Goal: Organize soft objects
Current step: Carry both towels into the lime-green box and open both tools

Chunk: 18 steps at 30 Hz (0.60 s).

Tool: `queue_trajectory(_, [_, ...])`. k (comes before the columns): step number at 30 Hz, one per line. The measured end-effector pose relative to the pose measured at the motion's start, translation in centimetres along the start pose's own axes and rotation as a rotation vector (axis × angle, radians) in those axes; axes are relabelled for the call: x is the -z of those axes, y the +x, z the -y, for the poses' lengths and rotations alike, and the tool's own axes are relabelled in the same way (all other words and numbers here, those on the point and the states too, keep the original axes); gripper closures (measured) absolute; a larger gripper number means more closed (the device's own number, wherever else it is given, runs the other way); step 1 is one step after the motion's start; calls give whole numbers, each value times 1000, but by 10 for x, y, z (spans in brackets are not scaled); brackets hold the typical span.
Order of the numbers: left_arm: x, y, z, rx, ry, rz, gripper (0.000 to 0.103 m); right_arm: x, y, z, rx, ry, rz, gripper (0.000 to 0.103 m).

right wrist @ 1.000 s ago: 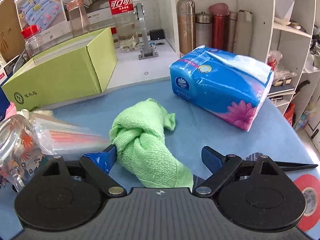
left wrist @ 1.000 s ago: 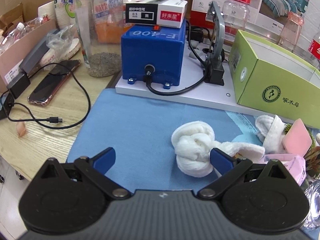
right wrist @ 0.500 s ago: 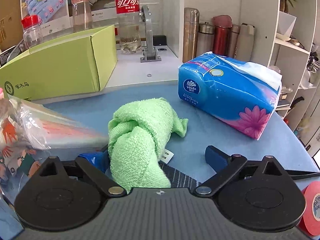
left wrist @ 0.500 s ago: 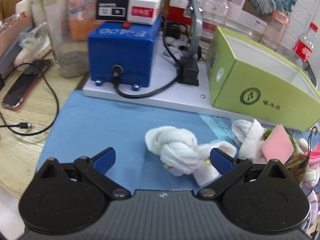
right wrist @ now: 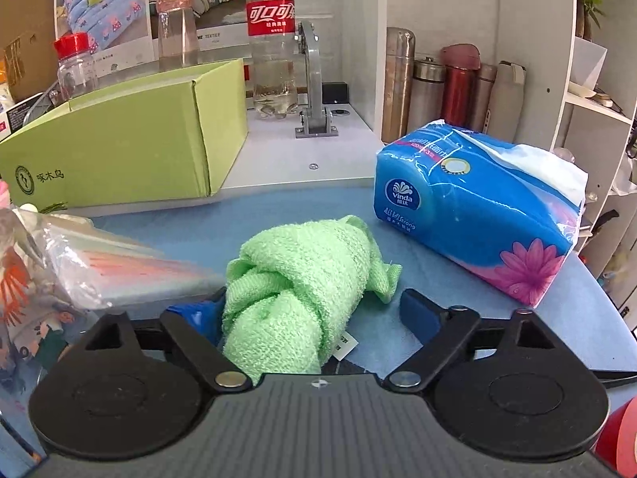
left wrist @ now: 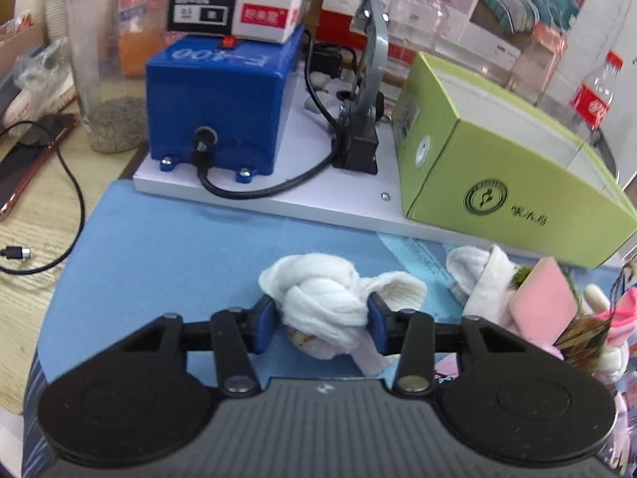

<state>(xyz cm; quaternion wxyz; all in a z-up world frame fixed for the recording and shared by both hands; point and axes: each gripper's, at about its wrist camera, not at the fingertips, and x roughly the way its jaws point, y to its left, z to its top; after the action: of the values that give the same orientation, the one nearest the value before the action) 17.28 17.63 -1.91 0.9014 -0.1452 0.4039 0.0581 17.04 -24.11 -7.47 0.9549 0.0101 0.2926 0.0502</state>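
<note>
We've got the left gripper [left wrist: 321,320] with its jaws squeezed in on the white knotted towel [left wrist: 324,304], blue pads pressing both sides of the knot. The towel sits on the blue mat [left wrist: 167,255] near the front edge, with one loose end poking out to the right. Further right there's another white cloth [left wrist: 479,279] and a pink sponge [left wrist: 543,298], just beside a plush toy we can only partly see. Behind all that is the green box [left wrist: 505,183] on a white board, with the blue machine [left wrist: 223,99] to its left.

On the other side, the right gripper [right wrist: 310,312] has its jaws spread wide around the green knotted towel [right wrist: 302,290]. The left pad is touching or nearly touching the towel, while the right pad is clearly apart from it, so nothing is clamped. That towel lies on the mat too, between a clear plastic bag [right wrist: 91,271] on the left and the blue tissue pack [right wrist: 477,207] on the far right. The green box [right wrist: 127,151] is further back on the left of the desk.
</note>
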Motion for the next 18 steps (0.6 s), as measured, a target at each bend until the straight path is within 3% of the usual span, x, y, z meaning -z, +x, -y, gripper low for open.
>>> queue_trajectory(3, [0, -17, -3, -29, 0, 42, 59, -3, -10, 11, -50, 67, -2, 80])
queue_trajectory(9, [-20, -51, 0, 16, 12, 104, 59, -17, -52, 10, -141, 105, 82, 80])
queue_trajectory(14, [-60, -67, 37, 69, 83, 181, 58, -68, -69, -17, -200, 9, 186, 80])
queue_trajectory(18, [-93, -56, 74, 95, 145, 207, 58, -121, -39, -41, -254, -65, 195, 79])
